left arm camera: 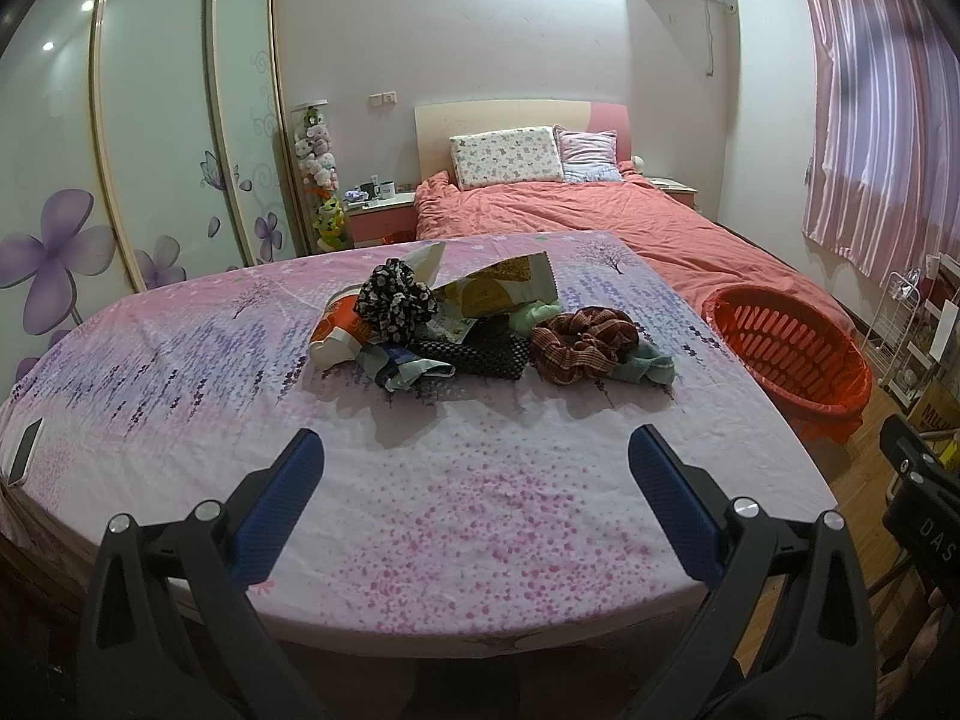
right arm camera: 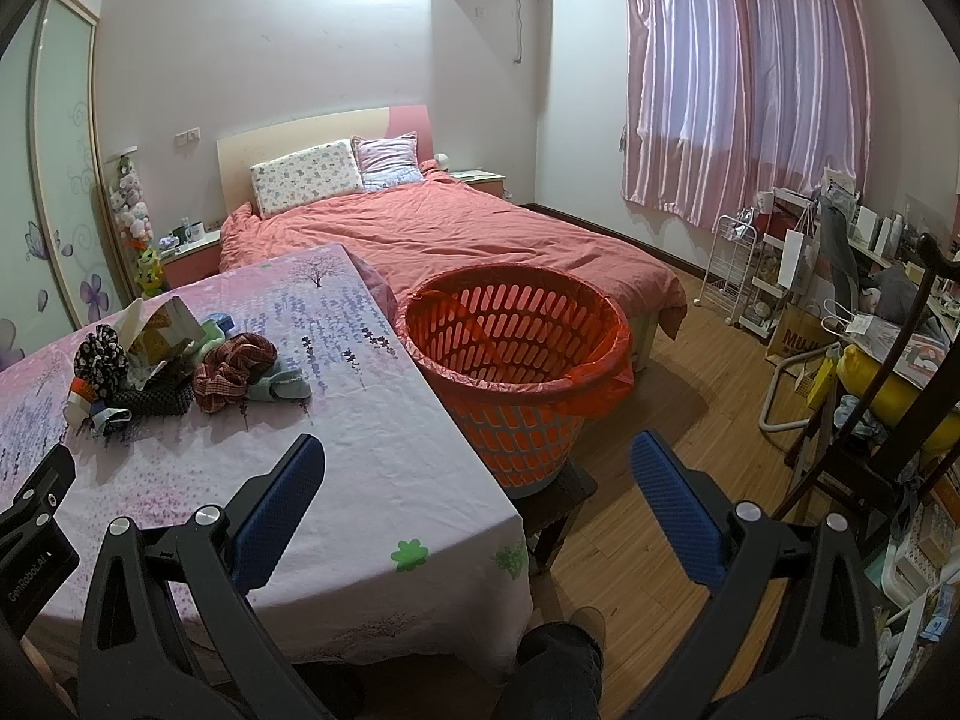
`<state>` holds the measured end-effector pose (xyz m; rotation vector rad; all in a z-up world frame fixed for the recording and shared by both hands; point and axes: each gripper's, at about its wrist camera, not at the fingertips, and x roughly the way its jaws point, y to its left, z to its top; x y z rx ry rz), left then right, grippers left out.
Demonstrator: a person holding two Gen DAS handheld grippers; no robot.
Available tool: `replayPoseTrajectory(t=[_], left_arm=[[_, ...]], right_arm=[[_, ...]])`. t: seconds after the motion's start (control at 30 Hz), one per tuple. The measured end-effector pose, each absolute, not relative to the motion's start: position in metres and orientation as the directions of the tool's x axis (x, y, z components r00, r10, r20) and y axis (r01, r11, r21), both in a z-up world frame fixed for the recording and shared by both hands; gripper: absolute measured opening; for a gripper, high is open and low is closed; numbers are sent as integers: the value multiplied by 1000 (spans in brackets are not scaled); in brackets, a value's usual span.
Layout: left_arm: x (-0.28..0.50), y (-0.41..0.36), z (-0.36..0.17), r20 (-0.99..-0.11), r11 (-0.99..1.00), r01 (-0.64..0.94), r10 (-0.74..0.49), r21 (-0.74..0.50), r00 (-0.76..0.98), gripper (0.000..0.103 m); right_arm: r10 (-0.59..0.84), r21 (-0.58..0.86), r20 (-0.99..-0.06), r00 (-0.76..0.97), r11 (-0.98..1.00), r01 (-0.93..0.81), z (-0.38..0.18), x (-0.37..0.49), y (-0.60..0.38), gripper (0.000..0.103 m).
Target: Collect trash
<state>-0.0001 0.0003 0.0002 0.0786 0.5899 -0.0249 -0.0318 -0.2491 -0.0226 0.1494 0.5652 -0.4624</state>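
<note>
My left gripper (left arm camera: 474, 450) is spread wide over the near cloth of the table (left arm camera: 480, 516), holding nothing. My right gripper (right arm camera: 477, 456) is equally wide and empty, over the table's right edge. Farther on, mid-table, lies the trash pile (left arm camera: 474, 318): wrappers, scrunchies, cloth scraps. The orange basket (right arm camera: 516, 360) stands just beside the table's right side. Beyond is the bed (right arm camera: 468, 234).

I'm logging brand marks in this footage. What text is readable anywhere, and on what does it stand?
"GenRobot.AI": on the black body of the left gripper, seen in the right wrist view.
"DAS": cut off, on the black body of the right gripper, seen in the left wrist view.
"MUJ": cut off, on the brown paper bag by the rack.
Print on the snack wrappers: too blurred to read.
</note>
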Motion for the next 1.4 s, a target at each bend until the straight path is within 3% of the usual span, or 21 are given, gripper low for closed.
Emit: replayPoseTrajectory(t=[0.67, 1.17, 1.4], left_arm=[[8, -1, -3, -570, 998, 24, 17, 64, 821, 100], [117, 124, -28, -670, 989, -146, 104, -6, 735, 100], [168, 156, -36, -688, 986, -163, 95, -35, 720, 99]], right_arm=[[-361, 20, -552, 752, 895, 445, -23, -22, -252, 101], [-180, 131, -592, 785, 940, 315, -43, 66, -241, 101], [-22, 173, -623, 782, 971, 165, -51, 114, -219, 78]])
